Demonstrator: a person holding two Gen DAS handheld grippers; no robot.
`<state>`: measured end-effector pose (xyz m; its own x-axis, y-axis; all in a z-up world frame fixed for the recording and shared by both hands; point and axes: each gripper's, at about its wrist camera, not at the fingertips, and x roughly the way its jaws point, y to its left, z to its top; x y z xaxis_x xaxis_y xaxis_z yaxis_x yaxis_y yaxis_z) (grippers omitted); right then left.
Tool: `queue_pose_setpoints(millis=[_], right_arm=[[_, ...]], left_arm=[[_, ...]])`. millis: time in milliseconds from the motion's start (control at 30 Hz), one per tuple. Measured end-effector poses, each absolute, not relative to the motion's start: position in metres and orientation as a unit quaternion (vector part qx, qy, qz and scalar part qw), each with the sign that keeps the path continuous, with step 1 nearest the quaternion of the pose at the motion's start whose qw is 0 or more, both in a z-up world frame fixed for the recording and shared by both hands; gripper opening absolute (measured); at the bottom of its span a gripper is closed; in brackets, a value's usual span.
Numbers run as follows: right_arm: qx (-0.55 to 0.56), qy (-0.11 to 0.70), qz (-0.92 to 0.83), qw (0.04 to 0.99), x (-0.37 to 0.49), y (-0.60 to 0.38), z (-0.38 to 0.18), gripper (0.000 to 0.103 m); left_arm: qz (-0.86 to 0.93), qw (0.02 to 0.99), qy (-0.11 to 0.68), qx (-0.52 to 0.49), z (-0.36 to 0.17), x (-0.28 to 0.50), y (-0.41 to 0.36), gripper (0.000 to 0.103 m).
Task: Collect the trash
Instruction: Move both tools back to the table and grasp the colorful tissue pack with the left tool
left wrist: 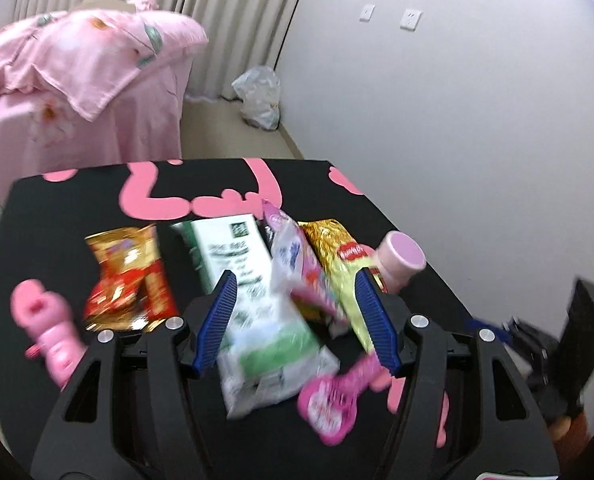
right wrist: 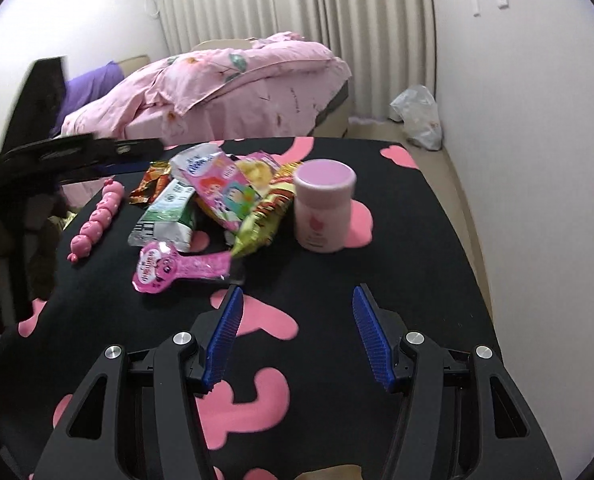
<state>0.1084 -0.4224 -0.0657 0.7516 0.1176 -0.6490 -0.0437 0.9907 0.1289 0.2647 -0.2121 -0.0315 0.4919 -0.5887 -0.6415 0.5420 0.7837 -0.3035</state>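
The trash sits in one loose heap in the middle of the bench (right wrist: 397, 240), which wears a black cloth with pink shapes. At the heap's centre lies a green-and-white wrapper (left wrist: 257, 304); a red-and-gold snack bag (left wrist: 131, 276) is at its nine o'clock, a pink cartoon packet (left wrist: 305, 264) and a yellow-gold snack bag (left wrist: 337, 256) overlap it toward two o'clock, and a pink guitar-shaped packet (left wrist: 337, 404) lies at five o'clock. A pink-lidded jar (right wrist: 324, 204) stands upright just beside the heap at three o'clock, and a pink bumpy toy (right wrist: 97, 220) lies apart at nine o'clock.

The left gripper (left wrist: 293, 320) hangs over the heap, fingers wide apart and holding nothing, with the green-and-white wrapper showing between them. The right gripper (right wrist: 297, 336) is well back over bare cloth, fingers equally wide and empty.

The step in hand looks like the first pick. It would go best by lowering the left fingers astride one wrapper's raised edge, not the whole overlapping pile, and closing only once the view steadies.

Printing on the wrappers is too blurred to read; no brand can be told.

Beyond the bench stand a bed (right wrist: 237, 92) with pink bedding, and a clear plastic bag (right wrist: 417, 116) on the floor at one o'clock.
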Motion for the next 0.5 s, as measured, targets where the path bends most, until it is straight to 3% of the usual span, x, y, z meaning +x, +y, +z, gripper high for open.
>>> queue_pose_setpoints(millis=[133, 233, 267, 367, 500], right_arm=[[0.059, 0.351, 0.037, 0.934, 0.105, -0.428, -0.069, 0.054], [0.057, 0.364, 0.034, 0.929, 0.109, -0.425, -0.072, 0.054], [0.054, 0.365, 0.034, 0.929, 0.109, -0.425, -0.073, 0.054], [0.04, 0.371, 0.026, 0.927, 0.111, -0.419, -0.077, 0.054], [0.023, 0.373, 0.022, 0.927, 0.118, -0.407, -0.077, 0.054]], left_arm=[[-0.311, 0.856, 0.412, -0.019, -0.049, 0.291, -0.239, 0.057], [-0.309, 0.835, 0.453, -0.028, -0.062, 0.3, -0.244, 0.035], [-0.313, 0.834, 0.454, -0.031, -0.061, 0.299, -0.241, 0.02], [-0.325, 0.829, 0.452, -0.053, -0.053, 0.288, -0.222, 0.014], [-0.326, 0.834, 0.441, -0.059, -0.037, 0.258, -0.187, 0.013]])
